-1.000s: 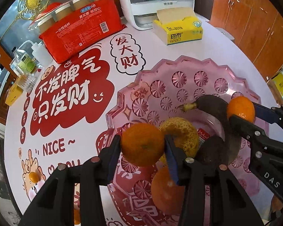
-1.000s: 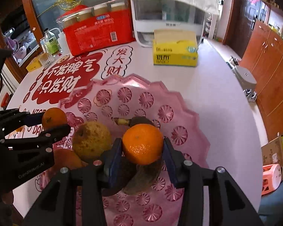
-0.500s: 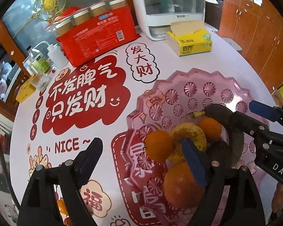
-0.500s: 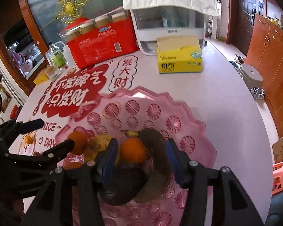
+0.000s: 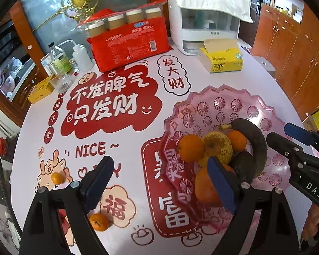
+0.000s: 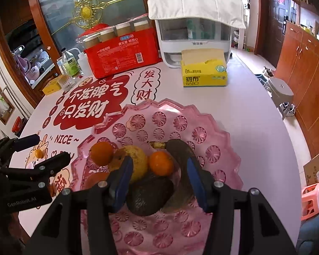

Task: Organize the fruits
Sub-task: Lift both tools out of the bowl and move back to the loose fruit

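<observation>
The pink glass fruit tray sits toward the right edge of the counter and holds most of the fruit: two small tangerines, a yellow pear, a dark avocado, a blackened banana and a larger orange. Both grippers are empty. The right gripper hangs over the tray with its fingers wide, the avocado below the gap between them. The left gripper has its fingers spread wider — one fingertip over the printed mat, the other over the tray's near-left rim.

Two fruits lie outside the tray, both on the counter's left side: a loose tangerine near the front edge, just beside the left gripper's left finger, and a tiny kumquat a little farther left. Being round, neither has a long axis to line up with. The left gripper is plainly nearer to both — the right is well apart, across the tray — so the loose tangerine looks like the next pick, calling for a small shift left and down.
</observation>
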A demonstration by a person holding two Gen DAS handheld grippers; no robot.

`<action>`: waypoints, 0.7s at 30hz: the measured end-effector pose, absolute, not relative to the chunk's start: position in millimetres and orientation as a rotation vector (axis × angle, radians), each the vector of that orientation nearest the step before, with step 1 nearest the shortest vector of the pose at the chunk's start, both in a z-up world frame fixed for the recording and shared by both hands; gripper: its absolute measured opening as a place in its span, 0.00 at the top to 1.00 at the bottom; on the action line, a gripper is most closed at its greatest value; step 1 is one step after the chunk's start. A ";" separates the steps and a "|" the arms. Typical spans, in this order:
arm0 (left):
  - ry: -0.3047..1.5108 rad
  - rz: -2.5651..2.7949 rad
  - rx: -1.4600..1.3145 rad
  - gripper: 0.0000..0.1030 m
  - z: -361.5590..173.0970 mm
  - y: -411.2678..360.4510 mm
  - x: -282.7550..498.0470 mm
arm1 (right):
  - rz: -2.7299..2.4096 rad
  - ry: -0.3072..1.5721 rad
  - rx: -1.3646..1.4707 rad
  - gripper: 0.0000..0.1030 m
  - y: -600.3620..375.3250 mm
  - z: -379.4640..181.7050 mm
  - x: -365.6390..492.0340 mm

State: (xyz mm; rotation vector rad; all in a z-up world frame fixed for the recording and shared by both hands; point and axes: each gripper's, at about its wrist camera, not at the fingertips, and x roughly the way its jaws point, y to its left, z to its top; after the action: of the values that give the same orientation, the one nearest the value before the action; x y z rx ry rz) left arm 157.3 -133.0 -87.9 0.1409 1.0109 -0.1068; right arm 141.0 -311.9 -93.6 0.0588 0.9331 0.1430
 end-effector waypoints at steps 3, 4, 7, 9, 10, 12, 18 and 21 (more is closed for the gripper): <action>0.990 -0.106 0.130 0.14 -78.9 -126.4 146.1 | 0.133 0.905 0.045 0.48 -307.8 -82.4 130.6; 0.985 -0.107 0.129 0.14 -76.7 -124.8 143.3 | 0.130 0.898 0.041 0.48 -306.7 -79.7 128.1; 0.963 -0.108 0.120 0.13 -66.8 -117.5 130.6 | 0.128 0.875 0.031 0.48 -301.7 -68.9 116.7; 0.951 -0.112 0.114 0.12 -60.8 -113.2 124.0 | 0.127 0.863 0.025 0.48 -298.3 -62.9 109.6; 0.945 -0.112 0.111 0.11 -58.0 -111.0 120.7 | 0.126 0.856 0.021 0.48 -296.4 -59.9 105.5; 0.930 -0.115 0.105 0.10 -52.5 -105.6 113.6 | 0.123 0.846 0.012 0.48 -292.4 -54.8 98.8; 0.892 -0.120 0.083 0.10 -38.1 -86.2 95.6 | 0.118 0.815 -0.006 0.48 -277.7 -40.5 81.9; 0.867 -0.117 0.075 0.10 -29.9 -71.9 86.2 | 0.118 0.796 -0.016 0.48 -266.4 -32.6 74.5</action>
State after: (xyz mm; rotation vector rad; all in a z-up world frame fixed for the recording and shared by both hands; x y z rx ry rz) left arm 86.2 -71.9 -29.9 0.0748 0.8665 -0.1172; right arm 74.5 -266.4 -32.6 -0.0161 0.7961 0.1180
